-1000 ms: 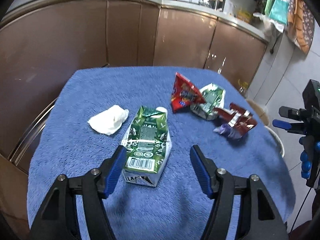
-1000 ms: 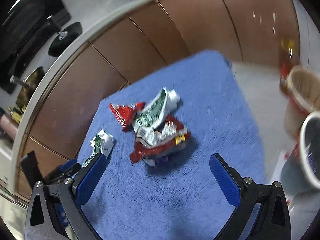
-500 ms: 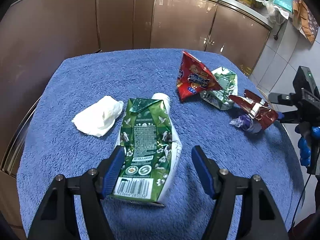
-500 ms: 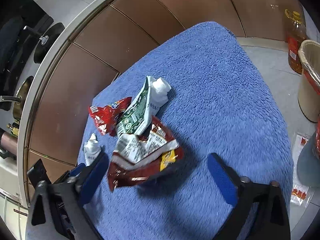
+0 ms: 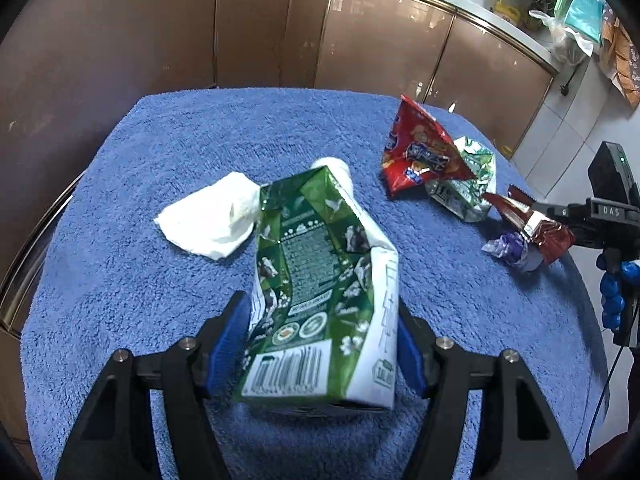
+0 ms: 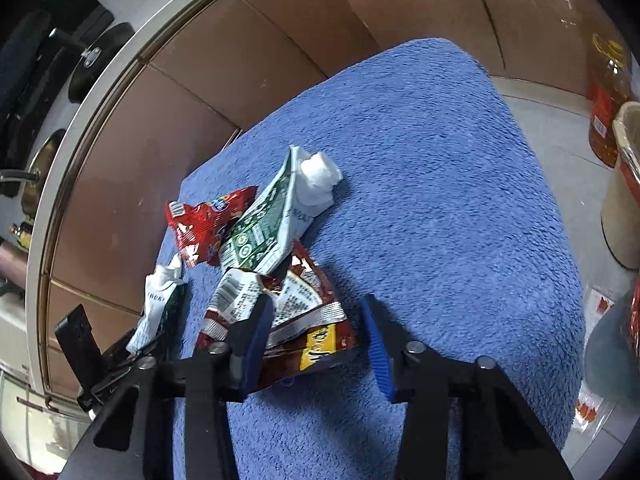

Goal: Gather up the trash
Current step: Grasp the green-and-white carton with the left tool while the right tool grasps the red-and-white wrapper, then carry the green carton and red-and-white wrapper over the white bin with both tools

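Observation:
A green milk carton [image 5: 320, 280] lies between the blue pads of my left gripper [image 5: 320, 304]. The jaws are closing and both pads press its sides. A brown-red snack wrapper [image 6: 304, 312] sits crumpled between the pads of my right gripper [image 6: 317, 300]. These jaws are closing too: the left pad touches the wrapper, and a small gap shows at the right pad. Beyond it lie a flattened green carton [image 6: 264, 224] and a red snack bag [image 6: 200, 224]. A white tissue [image 5: 212, 220] rests left of the held carton. All of it sits on the blue towel [image 5: 140, 300].
Brown cabinet doors [image 5: 260, 32] curve round the far side of the table. On the floor to the right stand a beige bin [image 6: 620, 200] and an oil bottle [image 6: 608, 92]. The towel's right half [image 6: 440, 160] holds no items.
My left gripper moved forward and down until the green carton came between its pads. My right gripper advanced onto the brown-red wrapper and its jaws narrowed a lot.

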The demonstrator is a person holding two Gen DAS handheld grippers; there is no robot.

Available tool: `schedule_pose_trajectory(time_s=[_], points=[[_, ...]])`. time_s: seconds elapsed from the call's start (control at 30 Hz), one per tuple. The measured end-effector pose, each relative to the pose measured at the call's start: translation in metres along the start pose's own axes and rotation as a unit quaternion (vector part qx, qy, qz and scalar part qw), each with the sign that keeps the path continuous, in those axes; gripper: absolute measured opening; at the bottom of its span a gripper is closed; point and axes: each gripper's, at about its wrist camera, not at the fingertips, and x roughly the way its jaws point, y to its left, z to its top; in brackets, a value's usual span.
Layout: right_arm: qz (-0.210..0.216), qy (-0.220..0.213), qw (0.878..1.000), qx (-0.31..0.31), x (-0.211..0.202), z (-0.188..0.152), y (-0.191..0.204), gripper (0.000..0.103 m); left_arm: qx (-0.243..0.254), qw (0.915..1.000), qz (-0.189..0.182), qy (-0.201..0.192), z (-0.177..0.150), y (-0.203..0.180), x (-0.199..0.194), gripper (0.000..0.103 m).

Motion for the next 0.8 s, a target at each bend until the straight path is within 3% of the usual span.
schedule_pose_trajectory(time_s=[0.13, 0.27, 0.8], points=[[0.002, 0.004, 1.000, -0.013, 0.009, 0.001, 0.009, 0.026, -0.001, 0.9999, -0.002, -0.015, 0.002, -0.002, -0.009, 0.061], [0.011, 0.000, 1.000, -0.016, 0.010, 0.001, 0.010, 0.010, -0.002, 0.9997, 0.002, -0.022, 0.004, -0.003, -0.011, 0.061], [0.052, -0.053, 0.996, -0.049, -0.022, -0.002, 0.027, 0.007, -0.012, 0.9970, -0.005, -0.076, 0.002, -0.016, -0.053, 0.060]])
